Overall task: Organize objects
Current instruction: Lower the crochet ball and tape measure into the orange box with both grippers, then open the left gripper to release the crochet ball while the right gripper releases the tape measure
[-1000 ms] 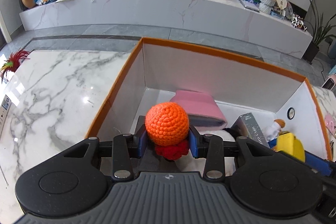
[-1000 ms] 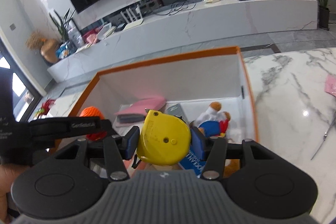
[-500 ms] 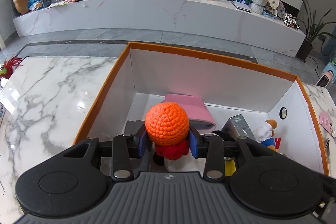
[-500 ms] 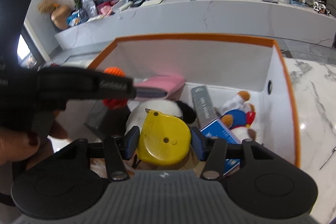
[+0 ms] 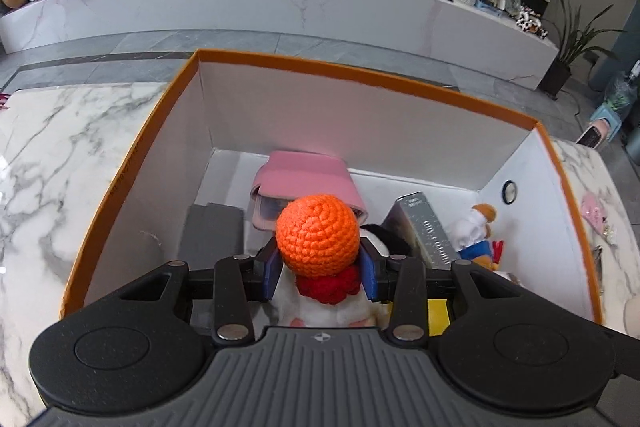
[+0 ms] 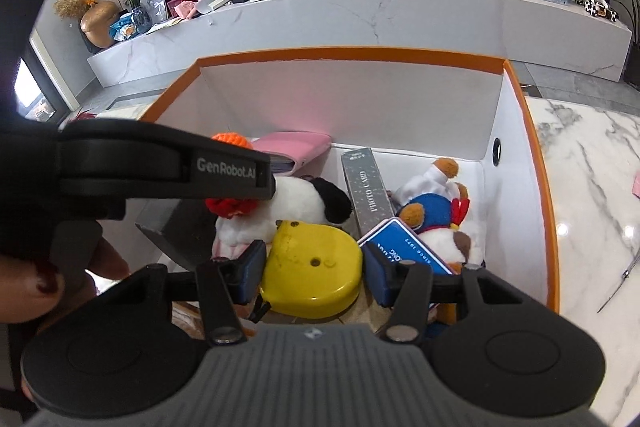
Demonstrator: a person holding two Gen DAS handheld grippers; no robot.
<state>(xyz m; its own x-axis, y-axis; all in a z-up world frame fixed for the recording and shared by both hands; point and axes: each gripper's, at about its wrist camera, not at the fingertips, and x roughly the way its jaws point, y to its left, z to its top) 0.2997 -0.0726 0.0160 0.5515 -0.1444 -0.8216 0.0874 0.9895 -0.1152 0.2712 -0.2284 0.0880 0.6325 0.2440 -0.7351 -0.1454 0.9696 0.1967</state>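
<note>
Now both grippers hang over the big white box with the orange rim [image 5: 362, 75], which sits on the white marble surface [image 5: 72, 147].

The left gripper [image 5: 320, 269] holds a round orange knitted ball with a red knitted base [image 5: 318, 233]. Its fingers [image 5: 271, 269] are squeezed in on the ball from both sides. In the left wrist view the ball is in the middle of the frame, right above the soft white and black plush toy [image 6: 296, 203]. The bare box floor is toward the upper left of that frame, near the flat grey pad [image 5: 212, 235].

The right gripper [image 6: 314, 273] holds a flat yellow round tape measure [image 6: 314, 267]. Its fingers [image 6: 252, 269] press on its two edges. The tape measure lies flat and low in the lower middle of the right wrist view, just beside the blue card box [image 6: 410, 247] and the long grey photo card box [image 6: 368, 189].

I think the tape measure is closer to being set down, since it looks lower in the box. The ball looks like it needs to go down and left to find a free spot.
</note>
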